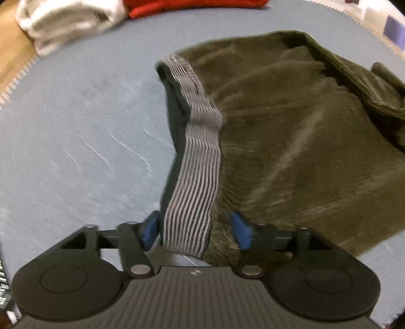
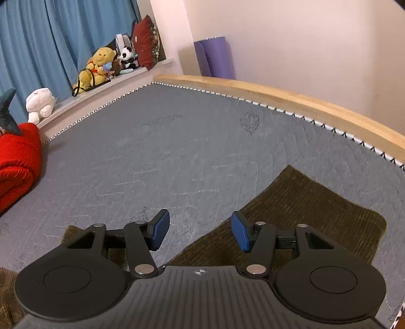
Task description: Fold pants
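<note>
Dark brown corduroy pants (image 1: 291, 131) lie spread on the blue-grey mattress (image 1: 76, 131). Their grey striped elastic waistband (image 1: 200, 162) runs from the middle of the left wrist view down into my left gripper (image 1: 196, 230). The band's end and a bunch of brown cloth sit between the blue pads (image 1: 240, 230). The band lies flat there, not squeezed, so the gripper is open around it. In the right wrist view my right gripper (image 2: 200, 230) hangs open and empty above the mattress (image 2: 177, 151). A pant leg (image 2: 316, 217) lies under its right finger and stretches away to the right.
A folded red blanket (image 2: 17, 164) and a white bundle (image 1: 65, 22) lie at the mattress's far side. Stuffed toys (image 2: 97, 65) line a sill under blue curtains. A wooden bed frame (image 2: 291, 98) borders the mattress, with a purple roll (image 2: 215, 58) against the wall.
</note>
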Tool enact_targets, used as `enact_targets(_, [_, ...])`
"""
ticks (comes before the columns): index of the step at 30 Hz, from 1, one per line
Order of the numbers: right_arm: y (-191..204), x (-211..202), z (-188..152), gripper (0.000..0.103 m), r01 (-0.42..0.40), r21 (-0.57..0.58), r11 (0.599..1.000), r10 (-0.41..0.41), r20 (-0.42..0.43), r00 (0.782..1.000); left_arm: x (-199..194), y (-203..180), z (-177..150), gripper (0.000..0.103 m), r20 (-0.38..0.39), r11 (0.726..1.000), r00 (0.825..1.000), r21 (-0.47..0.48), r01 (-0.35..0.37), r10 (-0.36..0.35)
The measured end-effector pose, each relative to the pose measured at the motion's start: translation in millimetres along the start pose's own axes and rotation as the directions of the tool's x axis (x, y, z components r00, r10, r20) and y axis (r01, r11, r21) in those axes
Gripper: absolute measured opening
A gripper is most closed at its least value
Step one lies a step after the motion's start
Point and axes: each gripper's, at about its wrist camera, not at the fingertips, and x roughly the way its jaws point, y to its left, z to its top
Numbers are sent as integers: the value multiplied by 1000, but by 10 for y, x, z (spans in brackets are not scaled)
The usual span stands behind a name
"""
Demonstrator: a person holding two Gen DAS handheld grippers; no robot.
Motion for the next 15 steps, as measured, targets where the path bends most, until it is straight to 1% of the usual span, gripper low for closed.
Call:
enact_targets(1, [-8, 6, 2, 57, -4, 6, 1000, 4, -7, 1000, -136, -20, 45, 70, 43, 999, 999, 1, -32, 32])
enact_targets(2, [-14, 23, 10, 57, -10, 9, 1000, 10, -12, 1000, -304, -44, 90, 71, 108, 999, 993, 4, -50, 49])
enact_targets(3, [-17, 38, 20, 57, -20, 7, 1000, 20, -16, 1000, -458, -77, 122, 73, 166, 999, 985, 2, -50, 49])
enact_targets(4, [-9, 35, 20, 58, -28, 1, 1000, 28, -15, 999, -586, -107, 171, 75, 215, 1000, 976, -1, -32, 31])
enact_targets(5, [4, 27, 13, 58, -34, -8, 999, 34, -12, 999, -660, -144, 211, 75, 243, 1000, 970, 0, 8, -8])
enact_targets(6, [16, 24, 9, 59, -40, -19, 999, 40, -8, 999, -686, -198, 247, 75, 249, 998, 967, 6, 60, -60])
enact_targets(7, [29, 25, 3, 60, -46, -29, 999, 46, -6, 999, -654, -270, 279, 73, 234, 993, 965, 17, 121, -121])
enact_targets(8, [42, 27, -7, 60, -53, -36, 998, 53, -7, 999, -581, -339, 287, 70, 208, 987, 964, 26, 161, -163])
enact_targets(9, [55, 36, -17, 60, -61, -41, 997, 61, -11, 998, -482, -435, 277, 63, 174, 983, 967, 35, 183, -186])
enact_targets(10, [70, 45, -26, 60, -70, -44, 997, 69, -18, 997, -320, -546, 258, 60, 109, 980, 974, 53, 194, -199])
enact_targets(11, [88, 53, -33, 60, -78, -44, 996, 77, -26, 997, -148, -658, 234, 59, 38, 978, 980, 76, 193, -197])
enact_targets(12, [110, 56, -39, 60, -88, -43, 995, 87, -35, 996, 14, -765, 181, 58, -49, 977, 983, 110, 181, -177])
enact_targets(13, [137, 50, -41, 60, -100, -42, 994, 99, -42, 994, 93, -867, 142, 60, -64, 976, 987, 152, 153, -145])
enact_targets(14, [165, 39, -44, 59, -117, -44, 992, 115, -48, 992, 78, -937, 154, 60, -49, 976, 992, 177, 123, -116])
enact_targets(15, [195, 19, -47, 59, -132, -48, 990, 130, -50, 990, 20, -969, 211, 58, -47, 980, 993, 164, 113, -107])
